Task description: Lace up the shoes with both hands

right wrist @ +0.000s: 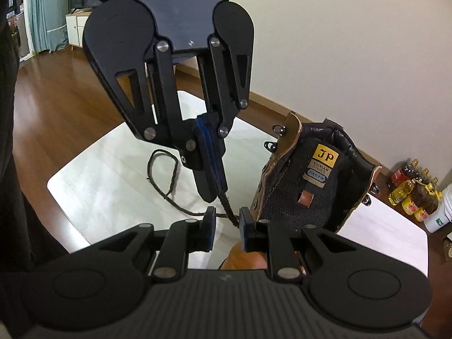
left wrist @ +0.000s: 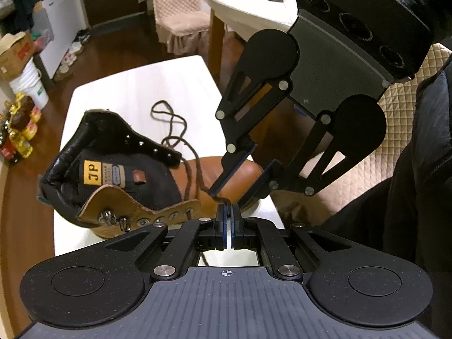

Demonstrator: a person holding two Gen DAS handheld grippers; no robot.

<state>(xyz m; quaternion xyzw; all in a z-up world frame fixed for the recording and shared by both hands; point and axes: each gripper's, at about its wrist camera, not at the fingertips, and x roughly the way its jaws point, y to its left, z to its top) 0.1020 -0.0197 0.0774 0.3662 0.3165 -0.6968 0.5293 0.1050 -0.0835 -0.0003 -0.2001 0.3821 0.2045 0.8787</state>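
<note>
A brown leather boot [left wrist: 135, 197] with a black tongue and a yellow JP label lies on its side on the white table [left wrist: 135, 84]. Its dark brown lace [left wrist: 169, 124] trails loose across the tabletop. My left gripper [left wrist: 227, 207] is shut on the lace just in front of the boot's toe. My right gripper [left wrist: 230, 195] comes down from the upper right, open, its tips beside the same stretch of lace. In the right wrist view the lace [right wrist: 227, 206] hangs from the shut left gripper [right wrist: 217, 186] and passes between the spread fingers of my right gripper [right wrist: 227, 220], beside the boot [right wrist: 310, 186].
The table [right wrist: 113, 183] is small, with wooden floor around it. Oil bottles [right wrist: 409, 189] and a white bucket [right wrist: 440, 209] stand on the floor by the wall. A covered chair [left wrist: 180, 19], a second table [left wrist: 254, 8] and a quilted seat [left wrist: 401, 104] lie behind. A dark sleeve [left wrist: 423, 183] is at right.
</note>
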